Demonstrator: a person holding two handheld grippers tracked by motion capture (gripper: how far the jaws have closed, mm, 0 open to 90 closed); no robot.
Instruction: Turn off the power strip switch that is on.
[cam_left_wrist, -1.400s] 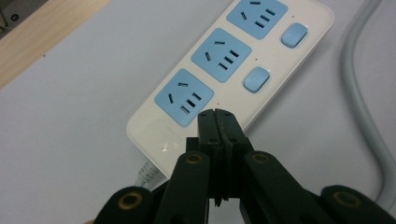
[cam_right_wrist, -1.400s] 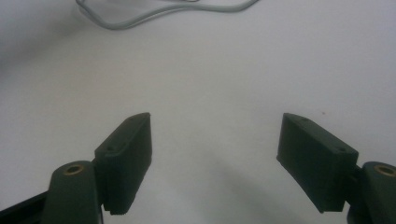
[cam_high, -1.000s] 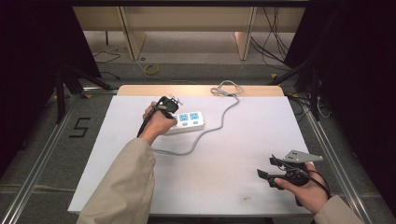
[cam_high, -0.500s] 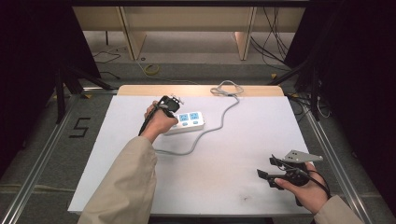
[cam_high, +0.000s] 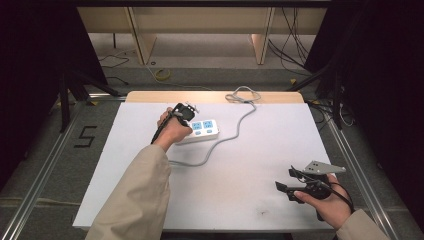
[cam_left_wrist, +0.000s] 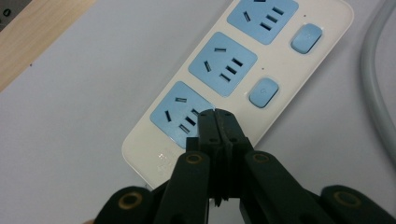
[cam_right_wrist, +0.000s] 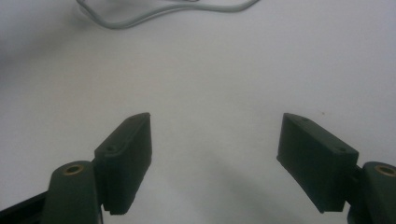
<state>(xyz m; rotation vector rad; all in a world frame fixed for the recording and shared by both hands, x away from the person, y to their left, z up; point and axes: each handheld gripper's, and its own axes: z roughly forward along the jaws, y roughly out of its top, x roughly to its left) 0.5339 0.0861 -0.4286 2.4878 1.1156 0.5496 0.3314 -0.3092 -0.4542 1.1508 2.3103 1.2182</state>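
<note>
**Closed left gripper over the end socket of the power strip**

The power strip lies flat on the white table, directly under the tips of the left gripper. In the left gripper view its jaws are pressed together with nothing between them, and their joined tip is over the nearest blue socket, at the side of that socket which faces the switches. Whether the tip touches the socket I cannot tell.

In the left gripper view the strip shows three blue sockets in a row, going away from the jaws. Two blue switches sit beside the middle and the far socket. All three sockets are empty; no plug is in them.

One grey cable leaves the strip on the side away from the left gripper. It curves over the table and makes a loop at the far edge.

The right gripper is well apart from the strip, at the near right corner of the table, held in the person's right hand. Its jaws stand wide open and hold nothing; between them is bare table surface.

The left sleeve is beige.
</note>
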